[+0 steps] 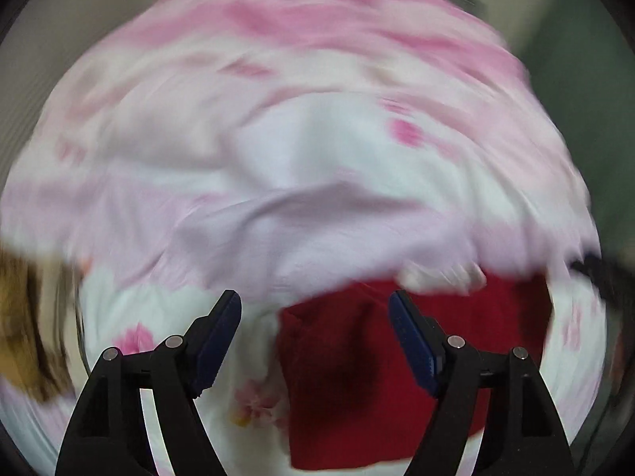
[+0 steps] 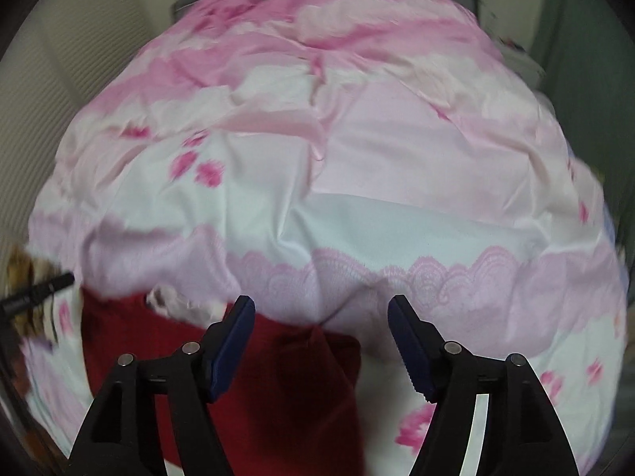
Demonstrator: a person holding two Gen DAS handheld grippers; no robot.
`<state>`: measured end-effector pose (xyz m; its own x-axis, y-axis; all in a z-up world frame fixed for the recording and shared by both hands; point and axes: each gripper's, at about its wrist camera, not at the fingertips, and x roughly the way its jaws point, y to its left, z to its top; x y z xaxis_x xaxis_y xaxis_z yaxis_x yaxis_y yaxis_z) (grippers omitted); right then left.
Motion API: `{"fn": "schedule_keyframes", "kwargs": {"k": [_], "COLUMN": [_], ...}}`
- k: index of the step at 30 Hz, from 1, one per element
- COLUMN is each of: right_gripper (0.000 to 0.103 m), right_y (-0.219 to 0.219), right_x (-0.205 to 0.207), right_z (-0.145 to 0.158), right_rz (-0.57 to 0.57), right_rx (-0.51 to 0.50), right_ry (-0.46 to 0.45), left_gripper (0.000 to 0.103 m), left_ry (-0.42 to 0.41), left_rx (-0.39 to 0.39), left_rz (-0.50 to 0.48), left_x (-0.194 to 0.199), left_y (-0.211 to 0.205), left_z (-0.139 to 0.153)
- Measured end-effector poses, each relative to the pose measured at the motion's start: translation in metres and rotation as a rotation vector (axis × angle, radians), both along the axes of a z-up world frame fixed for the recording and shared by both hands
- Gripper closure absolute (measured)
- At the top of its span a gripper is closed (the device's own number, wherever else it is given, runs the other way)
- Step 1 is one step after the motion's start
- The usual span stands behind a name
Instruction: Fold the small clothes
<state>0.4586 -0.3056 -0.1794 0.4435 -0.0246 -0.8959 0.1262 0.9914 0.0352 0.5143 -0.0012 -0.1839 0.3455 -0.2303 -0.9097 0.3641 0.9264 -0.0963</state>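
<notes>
A dark red garment (image 1: 357, 380) lies flat on a pink and white flowered bedsheet (image 1: 301, 158). My left gripper (image 1: 315, 309) is open and empty, its jaws wide apart just above the garment's left upper part. A white patch (image 1: 440, 275) shows at the garment's far edge. In the right wrist view the red garment (image 2: 278, 380) lies low and left, with the white patch (image 2: 174, 303) at its far edge. My right gripper (image 2: 321, 313) is open and empty over the garment's right edge. The left view is blurred.
The bedsheet (image 2: 357, 166) covers the whole bed. A brown patterned item (image 1: 24, 325) lies at the left edge. A black gripper part (image 2: 35, 289) shows at the far left of the right view. A pale wall (image 2: 59, 91) stands behind on the left.
</notes>
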Motion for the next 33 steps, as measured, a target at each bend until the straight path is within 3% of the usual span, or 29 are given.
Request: {"fn": "schedule_keyframes", "kwargs": {"k": [4, 9, 12, 15, 20, 25, 30, 33], "right_gripper": [0.033, 0.033, 0.033, 0.033, 0.033, 0.033, 0.033, 0.034], "right_y": [0.000, -0.016, -0.024, -0.023, 0.001, 0.037, 0.059, 0.062], "right_x": [-0.021, -0.035, -0.037, -0.037, -0.014, 0.021, 0.039, 0.043], "right_z": [-0.005, -0.031, -0.040, -0.035, -0.024, -0.029, -0.045, -0.051], "right_rz": [0.047, 0.056, 0.033, 0.050, 0.251, 0.506, 0.637, 0.662], "right_rx": [0.005, 0.044, 0.061, 0.079, 0.075, 0.057, 0.040, 0.042], "right_ry": [0.020, 0.103, 0.133, 0.117, 0.109, 0.188, 0.297, 0.324], "left_gripper": [0.026, 0.026, 0.027, 0.027, 0.038, 0.046, 0.047, 0.048], "left_ry": [-0.078, -0.024, 0.071, 0.113, 0.244, 0.301, 0.320, 0.360], "left_rx": [0.067, 0.086, 0.085, 0.067, 0.069, 0.123, 0.169, 0.146], "left_rz": [-0.315, -0.484, -0.540, -0.579, -0.644, -0.726, -0.713, -0.703], "left_x": [-0.031, -0.018, 0.000, 0.007, 0.023, 0.023, 0.031, 0.032], "left_y": [-0.042, -0.074, -0.083, -0.087, -0.089, -0.092, -0.094, -0.093], "left_z": [0.002, -0.018, -0.029, -0.030, -0.037, -0.044, -0.058, -0.062]}}
